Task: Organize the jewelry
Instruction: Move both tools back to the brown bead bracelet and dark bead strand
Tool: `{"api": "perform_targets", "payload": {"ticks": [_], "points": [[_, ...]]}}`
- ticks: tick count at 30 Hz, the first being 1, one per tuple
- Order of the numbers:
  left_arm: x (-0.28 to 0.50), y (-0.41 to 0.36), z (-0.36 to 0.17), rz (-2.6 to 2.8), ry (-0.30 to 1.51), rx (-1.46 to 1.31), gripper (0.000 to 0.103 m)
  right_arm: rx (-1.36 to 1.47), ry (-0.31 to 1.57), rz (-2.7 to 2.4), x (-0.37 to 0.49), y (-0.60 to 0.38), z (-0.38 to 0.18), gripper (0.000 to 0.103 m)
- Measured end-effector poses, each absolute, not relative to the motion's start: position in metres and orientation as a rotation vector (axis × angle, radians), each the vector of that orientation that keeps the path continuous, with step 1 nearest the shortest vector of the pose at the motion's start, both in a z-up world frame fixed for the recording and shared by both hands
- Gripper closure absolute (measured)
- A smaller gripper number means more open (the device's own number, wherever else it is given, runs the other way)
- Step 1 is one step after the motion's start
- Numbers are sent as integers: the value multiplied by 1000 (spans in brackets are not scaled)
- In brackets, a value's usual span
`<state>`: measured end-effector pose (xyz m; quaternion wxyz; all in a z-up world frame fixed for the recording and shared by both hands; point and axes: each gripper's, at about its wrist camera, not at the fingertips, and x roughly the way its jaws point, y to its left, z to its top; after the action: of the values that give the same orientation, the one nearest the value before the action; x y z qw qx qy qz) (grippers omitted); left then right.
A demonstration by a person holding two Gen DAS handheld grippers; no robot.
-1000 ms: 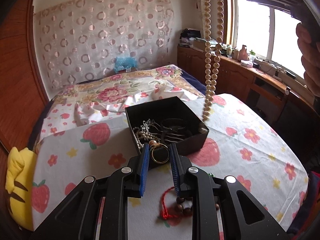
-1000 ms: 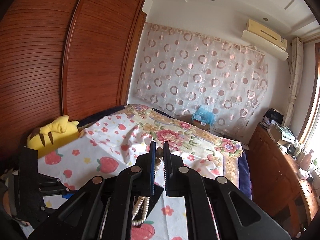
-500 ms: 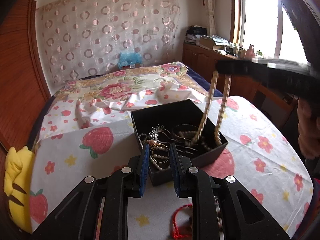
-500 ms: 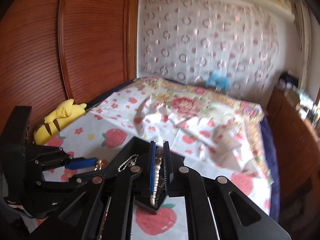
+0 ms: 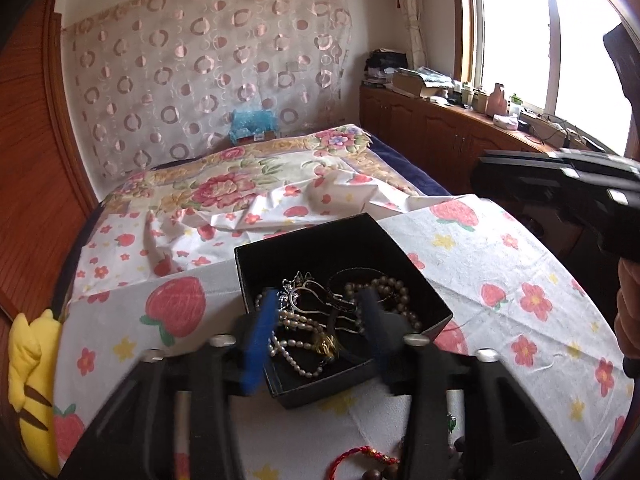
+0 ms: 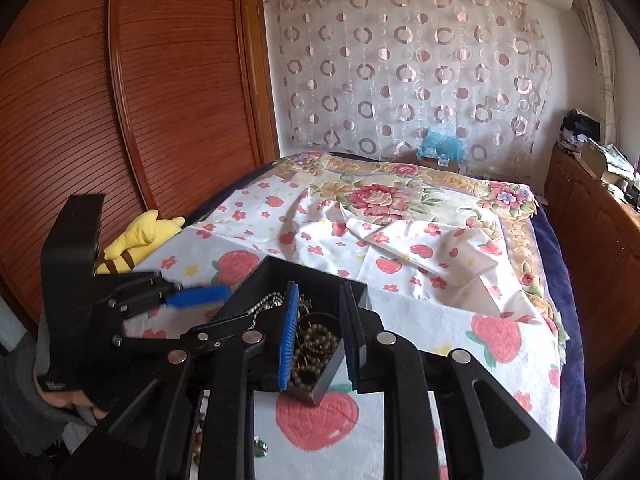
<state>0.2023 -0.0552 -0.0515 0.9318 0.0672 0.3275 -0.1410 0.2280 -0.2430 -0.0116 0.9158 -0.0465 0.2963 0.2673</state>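
so the black box (image 5: pixel 344 240) sits mid-surface on the strawberry cloth (image 5: pixel 500 280), full of tangled stuff: pearl strand (image 5: pixel 292 346), gold ring (image 5: pixel 326 346), brown beads (image 6: pixel 316 348) piled in the corner nearest the right tool. left tool (image 5: pixel 316 332) hangs over the box's near edge, its jaws have just been opening and now stand apart, nothing pinched, the ring lying loose in the box below. right tool (image 6: pixel 318 332) is over the box too, jaws just been opening, gapped, beads under them and not gripped. red cord bracelet (image 5: pixel 362 454) lies on the cloth by the near edge. yellow plush (image 5: pixel 28 376) at the left edge.
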Motion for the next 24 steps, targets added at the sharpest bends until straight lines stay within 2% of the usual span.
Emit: {"api": "perform_targets", "payload": {"ticks": [14,16,18,24], "points": [[147,-23,-62,-276,691,134,49,-118,726,604,165,-244,-88,80],[142,-18,-67,-273,705,132,49,-138,758,616,161,-237,-99,78],[136,-11,-74,-268,724,129,49,-155,785,625,158,-233,-108,71],[119,9,-95,-254,776,97,49,-154,841,654,152,-227,-126,71]]}}
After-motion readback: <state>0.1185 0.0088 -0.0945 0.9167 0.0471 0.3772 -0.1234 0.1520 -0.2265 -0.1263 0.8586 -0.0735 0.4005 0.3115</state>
